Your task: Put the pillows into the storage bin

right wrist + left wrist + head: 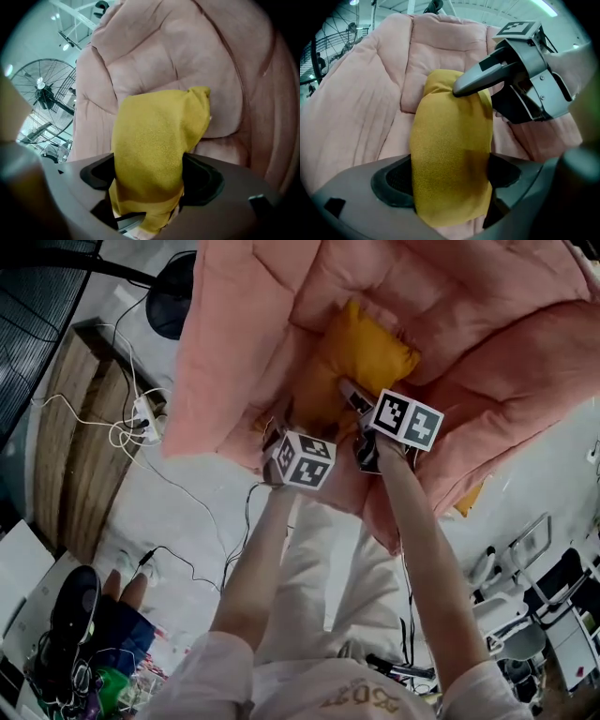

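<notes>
A: Where was the mustard-yellow fabric pillow (361,357) when you noted it?

B: In a hollow of the big pink quilted padding (487,324), with pink folds up on three sides. Not lifted clear, as far as I could judge.

A: And the two tools?

B: Left gripper (450,180) clamped on the pillow's near end, cloth filling the gap from one of its fingers (391,180) to the other. Right gripper (150,180) likewise clamped, the cloth waisted where its fingers (201,180) pinched it.

A: How did the pillow lie to them?

B: Long axis ran away from both, up into the hollow. Both tools pointed steeply down along it. The left had the nearest corner. The right bit just beside it and a little further along, one finger lying over the pillow's top face.

A: So which hand led?

B: Neither, by my reading. Two grips on one end, bulk lying beyond. A lift would have to come back toward the person, with the far end trailing out of the folds.

A: The storage bin?

B: Could not tell. Either the pink padding was it, or it sat out of sight. An orange-yellow corner (469,498) poked from under the pink edge on the person's right, possibly another pillow.
</notes>
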### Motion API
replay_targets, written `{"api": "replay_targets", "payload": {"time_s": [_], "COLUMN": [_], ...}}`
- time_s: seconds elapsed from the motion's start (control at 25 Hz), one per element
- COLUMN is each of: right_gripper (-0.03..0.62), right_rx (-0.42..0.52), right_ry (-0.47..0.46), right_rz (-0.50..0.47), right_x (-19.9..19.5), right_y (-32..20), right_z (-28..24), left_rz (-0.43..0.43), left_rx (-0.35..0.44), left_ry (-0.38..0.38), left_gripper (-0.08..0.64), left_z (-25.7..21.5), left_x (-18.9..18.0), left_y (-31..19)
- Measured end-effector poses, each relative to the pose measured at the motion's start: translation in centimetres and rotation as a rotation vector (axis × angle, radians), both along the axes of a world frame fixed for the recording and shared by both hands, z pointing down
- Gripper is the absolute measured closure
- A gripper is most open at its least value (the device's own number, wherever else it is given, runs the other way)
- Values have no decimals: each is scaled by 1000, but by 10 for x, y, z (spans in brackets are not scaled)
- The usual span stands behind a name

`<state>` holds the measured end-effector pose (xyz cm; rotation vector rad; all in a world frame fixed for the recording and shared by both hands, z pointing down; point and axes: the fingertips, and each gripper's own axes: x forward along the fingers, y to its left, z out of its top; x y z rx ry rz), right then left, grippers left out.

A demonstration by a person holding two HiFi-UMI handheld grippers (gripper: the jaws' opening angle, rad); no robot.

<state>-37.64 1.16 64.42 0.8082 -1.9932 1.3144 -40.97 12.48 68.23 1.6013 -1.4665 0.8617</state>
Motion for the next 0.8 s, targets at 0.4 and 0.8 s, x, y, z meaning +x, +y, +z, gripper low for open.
{"api": "replay_targets", "payload": {"time_s": [0.4, 0.8], "right_gripper": [160, 166], "right_rx": [-11, -22], "right_ry": [-33, -110], "right_rz": [58, 139], "right_x": [20, 51], "right_y": [16, 35], "right_z": [-53, -113], "left_rz": [81, 202], "left_rx": [40, 96], "left_ry": [-39, -110], "left_gripper": [78, 81], "left_z": [-50, -112], "left_x": [9, 23], "left_y": [11, 23]}}
